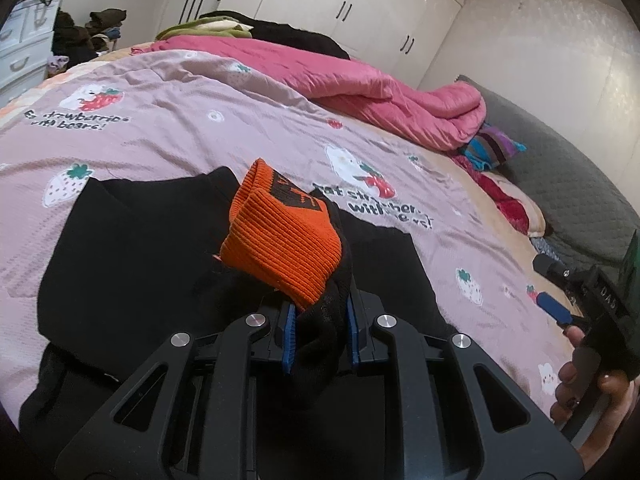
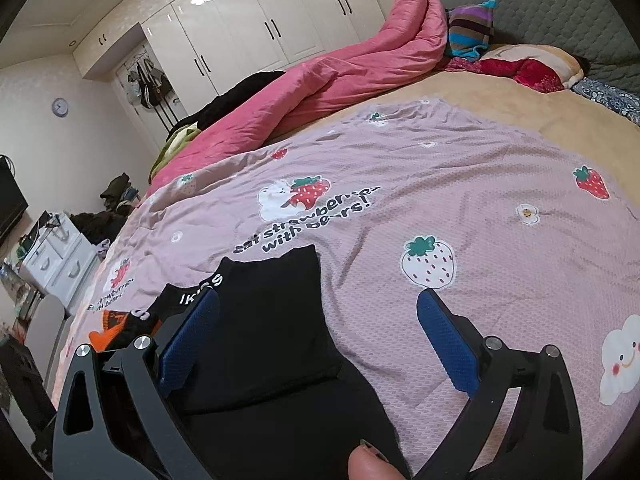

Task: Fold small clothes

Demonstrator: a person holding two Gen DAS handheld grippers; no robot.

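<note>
A black garment (image 1: 120, 264) lies spread on the pink strawberry bedspread (image 1: 180, 120). My left gripper (image 1: 320, 320) is shut on a bunched part of it, lifting its orange ribbed cuff (image 1: 280, 248) above the cloth. In the right wrist view my right gripper (image 2: 320, 320) stands wide open over a folded black part (image 2: 272, 320) with white lettering, its pads (image 2: 448, 344) not pressing anything. The orange cuff (image 2: 108, 330) shows at the left there. A person's hand (image 1: 592, 392) holds the right gripper at the left view's right edge.
A rolled pink quilt (image 2: 340, 76) lies along the far side of the bed. A striped pillow (image 2: 470, 30) and red cloth (image 2: 520, 70) sit by the grey headboard (image 2: 560, 8). White wardrobes (image 2: 260, 32) stand behind. White drawers (image 2: 60, 256) stand beside the bed.
</note>
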